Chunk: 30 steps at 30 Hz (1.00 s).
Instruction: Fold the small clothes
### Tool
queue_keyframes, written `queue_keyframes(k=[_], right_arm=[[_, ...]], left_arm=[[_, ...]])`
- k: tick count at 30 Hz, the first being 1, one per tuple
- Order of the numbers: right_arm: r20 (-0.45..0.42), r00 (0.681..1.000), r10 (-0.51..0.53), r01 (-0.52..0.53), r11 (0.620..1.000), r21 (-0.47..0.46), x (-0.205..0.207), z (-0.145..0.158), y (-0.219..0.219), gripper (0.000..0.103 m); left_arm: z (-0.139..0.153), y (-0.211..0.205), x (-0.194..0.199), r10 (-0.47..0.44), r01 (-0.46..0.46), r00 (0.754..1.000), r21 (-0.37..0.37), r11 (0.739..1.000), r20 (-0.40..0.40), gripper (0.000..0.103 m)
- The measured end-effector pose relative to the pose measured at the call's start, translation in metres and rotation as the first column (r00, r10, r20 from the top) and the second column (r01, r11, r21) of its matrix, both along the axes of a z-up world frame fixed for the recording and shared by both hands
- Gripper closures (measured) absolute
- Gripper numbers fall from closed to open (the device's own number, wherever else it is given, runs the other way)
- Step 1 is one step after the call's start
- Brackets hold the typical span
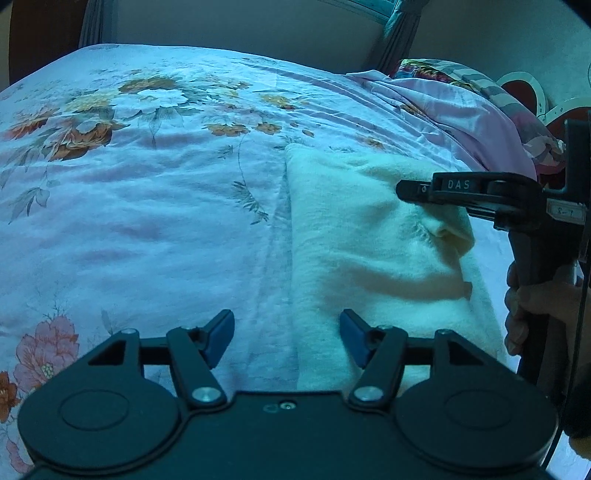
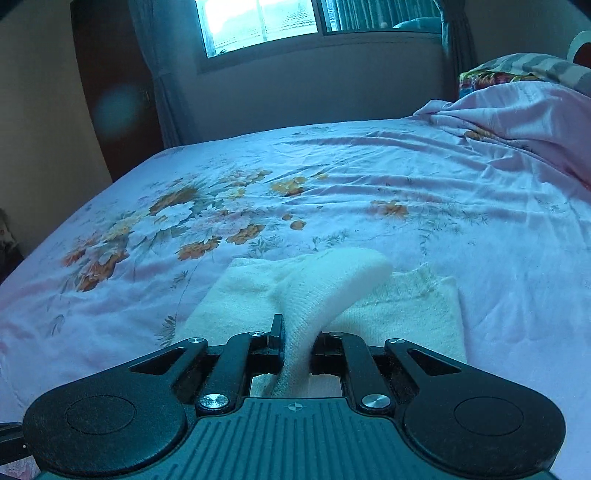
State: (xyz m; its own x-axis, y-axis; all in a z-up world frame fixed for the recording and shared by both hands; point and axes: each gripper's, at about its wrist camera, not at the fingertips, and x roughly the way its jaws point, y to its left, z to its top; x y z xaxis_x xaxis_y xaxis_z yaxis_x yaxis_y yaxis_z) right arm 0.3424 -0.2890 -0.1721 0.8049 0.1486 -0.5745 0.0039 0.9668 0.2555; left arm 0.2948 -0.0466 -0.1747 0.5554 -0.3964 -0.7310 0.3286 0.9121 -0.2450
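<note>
A small cream knit garment (image 1: 369,251) lies on the floral bedsheet (image 1: 147,203), partly folded. My left gripper (image 1: 287,336) is open and empty, low over the garment's near left edge. My right gripper (image 1: 410,192) comes in from the right and is shut on a fold of the garment. In the right wrist view my right gripper (image 2: 297,341) pinches a raised strip of the cream garment (image 2: 325,288), lifted above the rest that lies flat on the sheet (image 2: 332,184).
A crumpled pink blanket (image 1: 461,107) and a floral pillow (image 2: 517,74) are heaped at the right side of the bed. A window (image 2: 266,22) and curtains stand behind the bed. The bed's left edge (image 2: 74,206) drops off to the floor.
</note>
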Motion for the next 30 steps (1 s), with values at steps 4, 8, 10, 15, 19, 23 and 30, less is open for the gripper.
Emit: queue_keyframes(k=[4, 8, 10, 15, 19, 23, 30], right_arm=[[-0.170, 0.984, 0.050, -0.010, 0.973, 0.229, 0.014, -0.020, -0.020, 0.089], [-0.202, 0.979, 0.020, 0.045, 0.949, 0.313, 0.011, -0.040, -0.031, 0.055], [-0.192, 0.981, 0.011, 0.061, 0.929, 0.365, 0.012, -0.043, -0.034, 0.058], [-0.166, 0.986, -0.013, 0.067, 0.945, 0.320, 0.018, -0.037, -0.026, 0.093], [-0.028, 0.999, -0.022, 0.027, 0.987, 0.156, 0.004, -0.009, -0.014, 0.094], [0.014, 1.000, 0.014, -0.014, 1.000, 0.012, 0.001, 0.013, -0.021, 0.093], [-0.180, 0.983, -0.038, 0.017, 0.993, -0.118, 0.004, -0.028, -0.056, 0.093]], left_arm=[[-0.002, -0.003, -0.001, -0.002, 0.002, 1.000, 0.021, 1.000, 0.000, 0.042], [-0.003, 0.000, -0.002, -0.004, 0.004, 1.000, 0.013, 1.000, -0.004, 0.042], [-0.005, -0.001, -0.002, -0.019, 0.019, 1.000, 0.020, 1.000, -0.007, 0.042], [-0.010, -0.012, -0.004, -0.063, 0.063, 0.998, 0.002, 0.998, -0.031, 0.047], [-0.005, -0.024, -0.009, -0.104, 0.104, 0.994, -0.012, 0.995, -0.018, 0.049], [0.007, -0.037, -0.011, -0.141, 0.141, 0.990, -0.063, 0.988, 0.001, 0.049], [0.000, -0.050, -0.008, -0.141, 0.141, 0.990, -0.030, 0.990, -0.007, 0.048]])
